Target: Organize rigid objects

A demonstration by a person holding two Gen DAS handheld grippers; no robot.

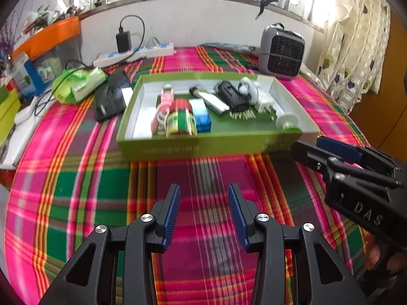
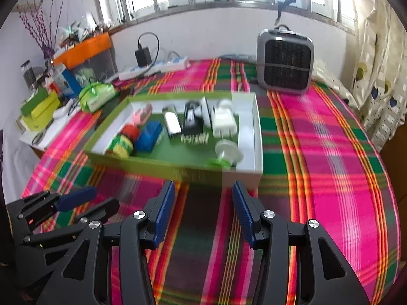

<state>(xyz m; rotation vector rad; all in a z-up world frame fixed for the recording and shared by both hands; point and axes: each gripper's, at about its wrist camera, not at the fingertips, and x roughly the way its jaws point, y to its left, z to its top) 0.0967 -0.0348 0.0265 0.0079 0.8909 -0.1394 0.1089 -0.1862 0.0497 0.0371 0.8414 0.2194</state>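
A shallow green box [image 1: 178, 147] [image 2: 157, 167] lies on the plaid cloth, holding several small items: a red-capped jar [image 1: 181, 120] [image 2: 122, 143], a blue box [image 1: 201, 115] [image 2: 148, 136], a black device [image 1: 232, 95] [image 2: 192, 119], a white charger [image 2: 223, 120] and a white spool [image 1: 287, 122] [image 2: 227, 151]. My left gripper [image 1: 203, 193] hovers open over bare cloth in front of the box, nothing between its blue pads. My right gripper [image 2: 203, 190] is also open and holds nothing, just short of the box's near wall. Each gripper shows in the other's view: the right gripper [image 1: 318, 147], the left gripper [image 2: 99, 199].
A grey fan heater [image 1: 282, 50] [image 2: 285, 63] stands behind the box at the right. A black phone [image 1: 112, 96], a green packet [image 1: 78, 84] [image 2: 96, 95], a power strip [image 1: 134, 53] [image 2: 155, 67] and cluttered boxes sit at the left. A curtain [image 2: 376, 76] hangs at the right.
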